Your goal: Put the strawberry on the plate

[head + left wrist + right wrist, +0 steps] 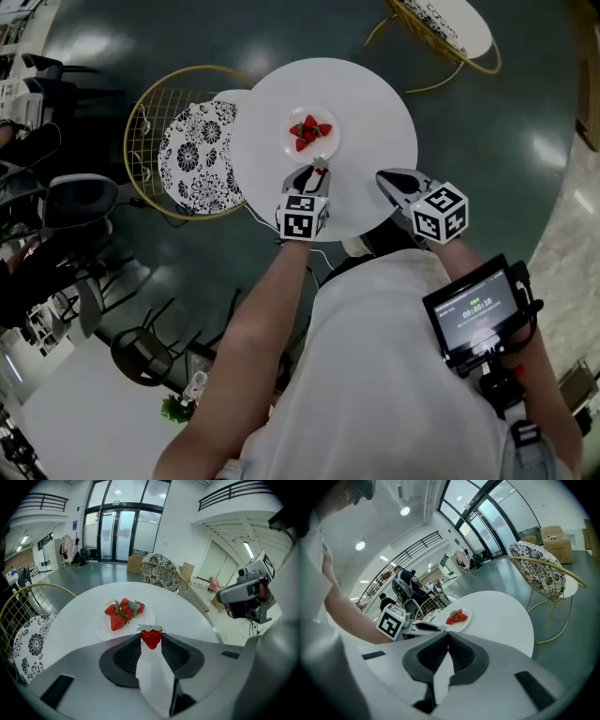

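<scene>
Your left claw (151, 637) is clenched on one strawberry (151, 639), pinched between the ribbed pads near the tips, green cap up. Only the left gripper view shows this grip. In the head view the berry is lost against the jaws.

Just past it lies the plate (101, 631), carrying a small heap (123, 613) of other strawberries. The right gripper view gives the side-on look the other two lack: your left claw's tips sit at the plate's near rim, not over its middle. No view settles whether they touch the rim.

Your right claw (447, 637) is closed on nothing, its pads meeting. The head view places it low over the near right part of the round white table (375, 103), apart from the plate.

Beside the table on the left stands a wire chair (187, 155) with a patterned cushion. People (405, 585) in the background show only in the right gripper view.
</scene>
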The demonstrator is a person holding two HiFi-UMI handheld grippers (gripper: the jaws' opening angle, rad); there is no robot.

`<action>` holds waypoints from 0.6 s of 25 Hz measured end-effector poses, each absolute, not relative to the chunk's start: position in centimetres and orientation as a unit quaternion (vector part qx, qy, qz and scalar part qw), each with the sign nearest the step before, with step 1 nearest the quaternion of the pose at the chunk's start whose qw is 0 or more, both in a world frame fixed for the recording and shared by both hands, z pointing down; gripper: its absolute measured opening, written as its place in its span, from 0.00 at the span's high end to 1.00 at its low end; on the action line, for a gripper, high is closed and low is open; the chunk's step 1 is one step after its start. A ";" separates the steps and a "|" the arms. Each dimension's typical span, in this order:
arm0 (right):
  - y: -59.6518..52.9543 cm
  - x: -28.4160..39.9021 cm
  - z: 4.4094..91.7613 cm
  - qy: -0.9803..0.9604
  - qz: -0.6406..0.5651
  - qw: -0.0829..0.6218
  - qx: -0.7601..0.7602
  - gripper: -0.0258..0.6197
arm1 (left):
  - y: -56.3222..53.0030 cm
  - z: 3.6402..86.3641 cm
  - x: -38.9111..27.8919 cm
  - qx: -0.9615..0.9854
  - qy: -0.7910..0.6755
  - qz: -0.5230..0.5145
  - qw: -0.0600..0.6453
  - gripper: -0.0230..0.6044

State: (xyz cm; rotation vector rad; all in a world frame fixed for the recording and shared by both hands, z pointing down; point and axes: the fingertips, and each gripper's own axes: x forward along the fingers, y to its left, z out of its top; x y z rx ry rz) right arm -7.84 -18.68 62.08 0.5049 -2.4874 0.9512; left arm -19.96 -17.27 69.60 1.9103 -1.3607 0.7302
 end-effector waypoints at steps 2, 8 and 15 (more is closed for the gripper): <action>-18.7 -8.0 62.0 -0.897 0.342 0.212 0.180 0.95 | -17.5 69.2 -20.0 0.730 -0.528 0.275 0.335 0.77; -18.4 -8.2 62.1 -0.897 0.343 0.213 0.178 0.95 | -18.4 68.7 -20.2 0.726 -0.539 0.263 0.338 0.77; -18.7 -7.9 62.0 -0.896 0.343 0.213 0.183 0.95 | -19.5 68.4 -20.1 0.728 -0.539 0.264 0.331 0.77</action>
